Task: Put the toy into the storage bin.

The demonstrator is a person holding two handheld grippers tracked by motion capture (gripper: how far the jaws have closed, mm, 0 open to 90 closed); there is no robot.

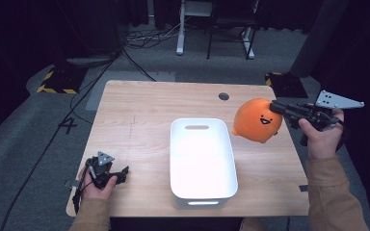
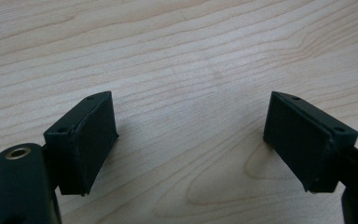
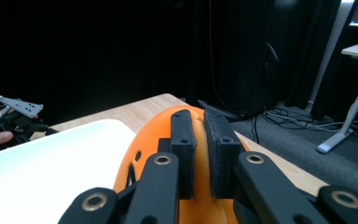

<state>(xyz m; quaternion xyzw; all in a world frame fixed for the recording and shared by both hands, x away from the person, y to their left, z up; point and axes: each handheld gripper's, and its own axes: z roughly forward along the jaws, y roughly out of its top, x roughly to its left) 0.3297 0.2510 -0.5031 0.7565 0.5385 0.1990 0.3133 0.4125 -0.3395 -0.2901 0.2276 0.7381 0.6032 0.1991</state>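
Here, going from the left: the left gripper [image 1: 107, 172] rests low at the near left corner of the wooden table [image 1: 139, 110], held in the person's left hand [image 1: 96, 187]. In the left gripper view its two black jaws stand wide apart over bare wood grain, with nothing between them, so it is released and idle.

In the middle of the table sits a white rectangular bin [image 1: 201, 161], open-topped and seemingly empty, with a slot handle at its far end.

To the right of the bin, the orange plush toy [image 1: 257, 120] with a printed smiling face hangs in the air above the table's right edge, just beside the bin's far right corner and clear of the tabletop. The right gripper [image 1: 275, 107], in the person's right hand [image 1: 322, 134], is clenched on it: in the right gripper view the jaws sit nearly together with a thin ridge of orange fabric [image 3: 199, 140] pinched between them.

That narrow pinch suggests the toy is soft and gives readily, and probably light, since a small fold of its skin carries the whole body. The fabric looks grippy rather than slick, and nothing about it seems fragile. A hold on a gathered fold near the top, as now, looks sound; the rounded body itself would likely squash and bulge out of the jaws. The likely hazard is the toy swinging or rotating under the grip.
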